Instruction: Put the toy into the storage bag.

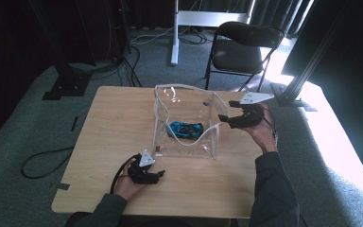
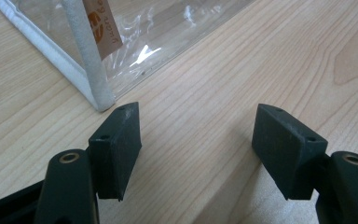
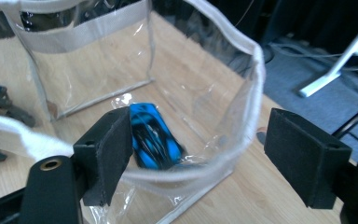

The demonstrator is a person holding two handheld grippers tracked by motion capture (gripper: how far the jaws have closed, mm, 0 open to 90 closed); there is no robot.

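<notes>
The blue toy car point(image 1: 185, 129) lay on the floor of the clear plastic bag point(image 1: 163, 118), which stood open-topped near the middle of the wooden surface point(image 1: 108, 137). In the right gripper view we saw the car point(image 3: 151, 137) through the bag's near wall, lying flat on its wheels, with black markings along its body. The bag's white-trimmed rim point(image 3: 256, 74) curved across that view, sagging at the near side.

The right tongs point(image 1: 228, 119) hovered at the bag's right wall, at about the height of the rim. We saw their 2 jaws spread wide with nothing pinched between them. In the right gripper view the bag's near rim ran across the gap between the jaws, and we could not tell whether either pad touched it. The person's right hand point(image 1: 260, 130) carried them, and the grey three-cornered plate point(image 1: 251, 98) sat on top.

The left tongs point(image 1: 152, 176) sat low over the surface near the bag's front left corner, apart from it. Their jaws were also spread, with bare wood between them. In the left gripper view the bag's white corner seam point(image 2: 91, 65) stood just beyond the left-hand jaw, and a small tan label point(image 2: 101, 25) hung beside it.

A black folding chair point(image 1: 241, 47) stood on the grey carpet beyond the surface.
</notes>
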